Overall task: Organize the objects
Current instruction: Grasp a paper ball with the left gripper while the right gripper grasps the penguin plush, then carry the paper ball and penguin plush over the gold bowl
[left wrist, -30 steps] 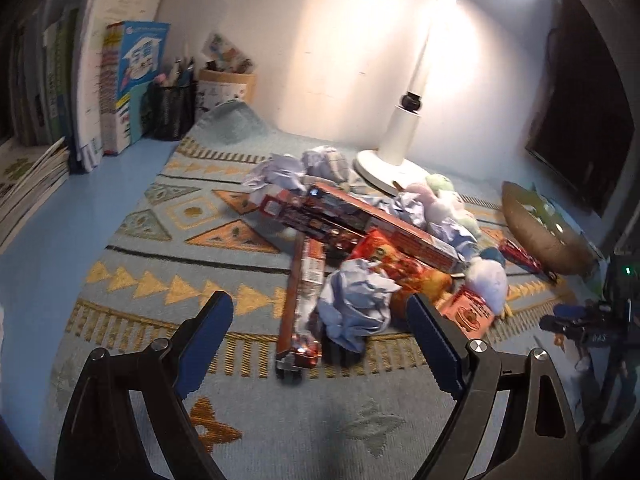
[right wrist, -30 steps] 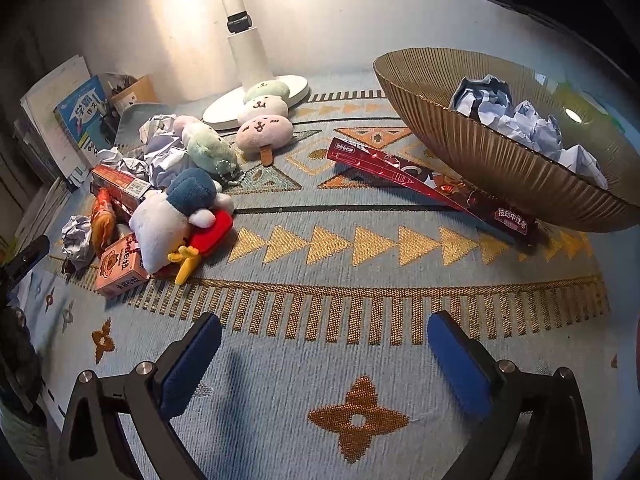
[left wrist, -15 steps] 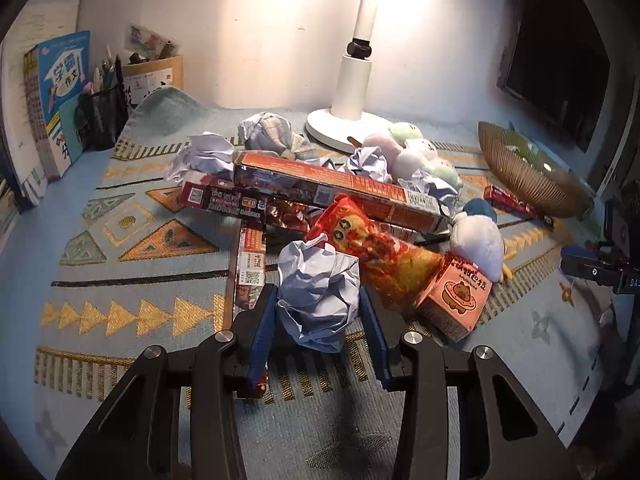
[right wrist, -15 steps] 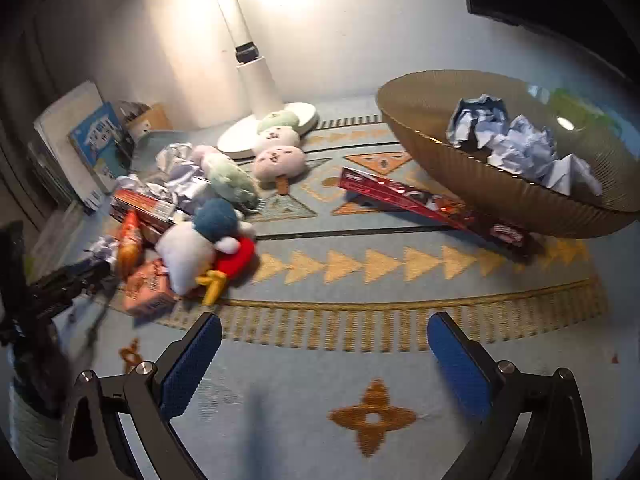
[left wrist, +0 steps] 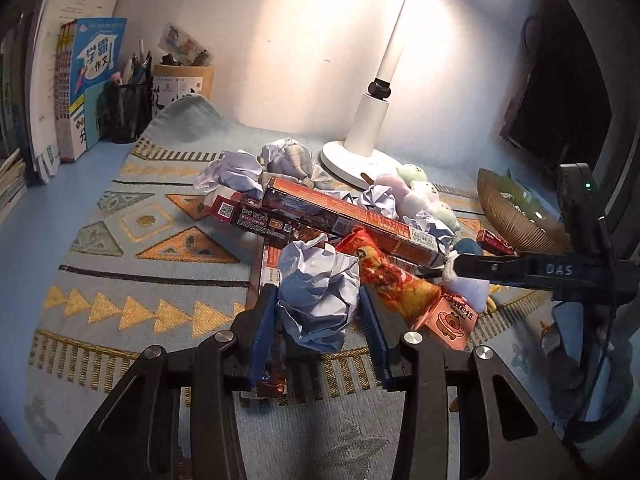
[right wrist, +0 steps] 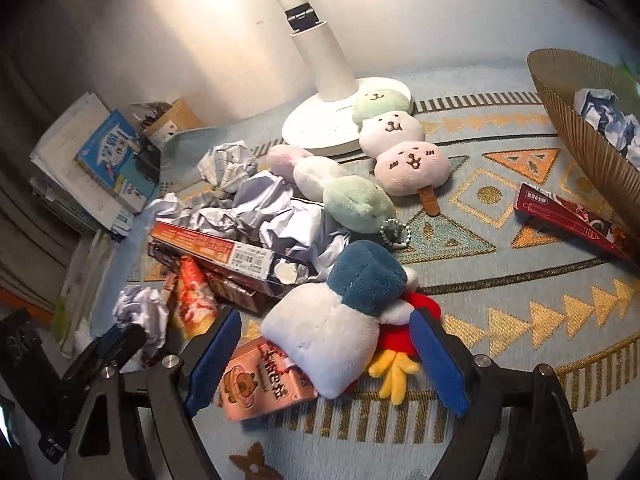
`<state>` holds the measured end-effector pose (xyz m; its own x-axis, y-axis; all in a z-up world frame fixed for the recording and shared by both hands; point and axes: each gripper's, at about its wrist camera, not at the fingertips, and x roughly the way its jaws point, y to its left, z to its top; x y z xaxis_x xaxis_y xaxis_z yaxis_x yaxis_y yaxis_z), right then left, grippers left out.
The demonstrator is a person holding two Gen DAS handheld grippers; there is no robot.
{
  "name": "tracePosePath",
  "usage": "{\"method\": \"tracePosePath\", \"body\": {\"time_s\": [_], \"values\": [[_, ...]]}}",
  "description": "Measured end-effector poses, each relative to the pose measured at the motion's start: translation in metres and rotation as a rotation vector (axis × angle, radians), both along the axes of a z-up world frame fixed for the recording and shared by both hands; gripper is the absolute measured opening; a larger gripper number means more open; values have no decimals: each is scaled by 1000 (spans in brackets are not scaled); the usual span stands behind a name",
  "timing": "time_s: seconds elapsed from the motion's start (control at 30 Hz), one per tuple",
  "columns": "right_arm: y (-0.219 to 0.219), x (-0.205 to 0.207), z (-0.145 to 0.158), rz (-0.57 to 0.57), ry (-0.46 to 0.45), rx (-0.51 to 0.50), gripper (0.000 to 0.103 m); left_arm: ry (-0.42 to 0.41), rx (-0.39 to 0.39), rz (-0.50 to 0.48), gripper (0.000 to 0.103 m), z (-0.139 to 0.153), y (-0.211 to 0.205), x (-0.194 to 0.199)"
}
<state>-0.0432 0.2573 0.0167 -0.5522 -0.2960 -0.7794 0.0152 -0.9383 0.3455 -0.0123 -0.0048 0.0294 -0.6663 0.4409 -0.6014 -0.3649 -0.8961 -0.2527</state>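
Observation:
My left gripper (left wrist: 318,334) is shut on a crumpled white paper ball (left wrist: 316,292) at the near edge of a pile on the patterned mat. The ball also shows in the right wrist view (right wrist: 142,312). My right gripper (right wrist: 326,364) is open, its blue pads on either side of a white plush duck with a blue cap (right wrist: 340,316), not touching it. The right gripper also shows in the left wrist view (left wrist: 452,266). A ribbed brown bowl (right wrist: 568,120) at the far right holds crumpled paper (right wrist: 604,116).
The pile holds long orange and red boxes (left wrist: 348,216), an orange snack bag (left wrist: 396,284), a small pink carton (right wrist: 260,380) and more paper balls (left wrist: 232,170). Dango plush toys (right wrist: 396,136) lie by the white lamp base (right wrist: 320,128). Books (left wrist: 68,92) and pen holders (left wrist: 128,104) stand at the back left.
My left gripper went from open to shut on the paper ball. My right gripper moved left from the mat near the bowl to the plush duck, its pads now straddling it.

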Motion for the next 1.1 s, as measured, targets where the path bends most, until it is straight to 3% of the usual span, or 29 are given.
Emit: {"method": "tracePosePath", "body": {"time_s": [0.07, 0.13, 0.27, 0.37, 0.5, 0.77, 0.97, 1.1], "values": [[-6, -6, -4, -7, 11, 45, 82, 1, -1, -1, 38, 0, 1, 0], [-7, -8, -4, -11, 46, 92, 68, 2, 0, 2, 38, 0, 1, 0], [14, 3, 6, 9, 101, 25, 60, 6, 0, 5, 38, 1, 0, 1], [44, 30, 32, 44, 188, -34, 61, 4, -32, 8, 38, 3, 5, 3], [79, 61, 46, 89, 211, 49, 61, 32, -72, 4, 38, 13, 29, 28], [105, 77, -6, 138, 140, 258, 62, 46, -77, -18, 38, 5, 85, 54], [112, 77, -10, 133, 143, 198, 62, 10, -30, -3, 38, -1, 77, 47], [112, 81, -9, 136, 154, 183, 62, 44, -106, -10, 38, 0, 89, 54]]}}
